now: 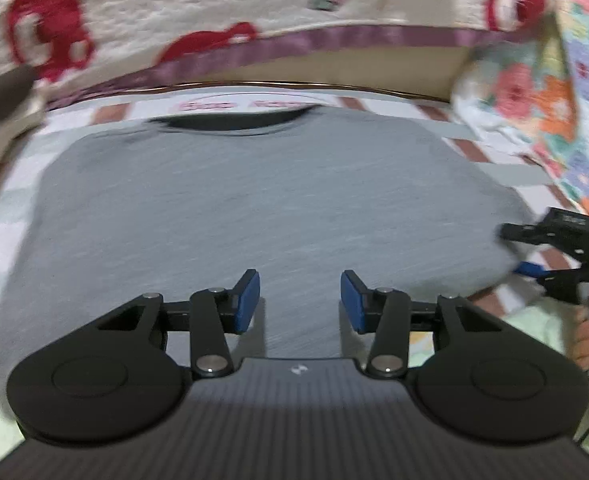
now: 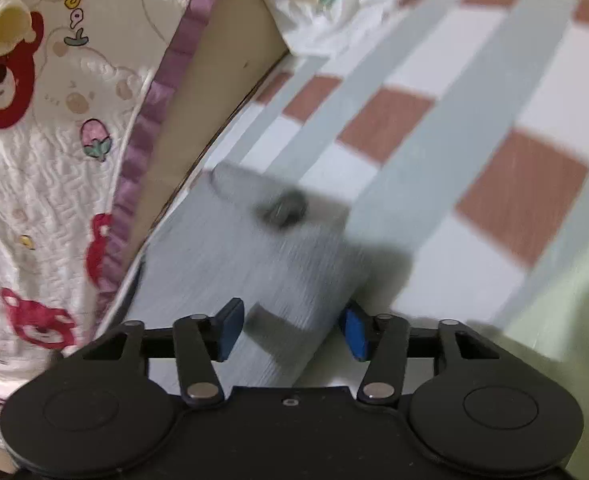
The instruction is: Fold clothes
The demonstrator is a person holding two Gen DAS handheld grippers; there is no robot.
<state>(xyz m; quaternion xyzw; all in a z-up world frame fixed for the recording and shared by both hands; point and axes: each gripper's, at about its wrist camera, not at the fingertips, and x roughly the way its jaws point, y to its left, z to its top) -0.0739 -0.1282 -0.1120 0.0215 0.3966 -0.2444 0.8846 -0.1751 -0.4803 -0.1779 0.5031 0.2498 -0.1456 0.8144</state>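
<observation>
both grippers agape over grey shirt (image 1: pixel 254 208)

Grey shirt (image 2: pixel 254 248) motion-blurred, hem hidden

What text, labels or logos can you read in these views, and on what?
"HAPPY DAY" in coloured letters on the bear-print quilt, right wrist view.
Pink lettering on the checked sheet behind the grey T-shirt: too blurred to read.
Small white logo mark on the left hand-held gripper body: a symbol, no letters.
</observation>
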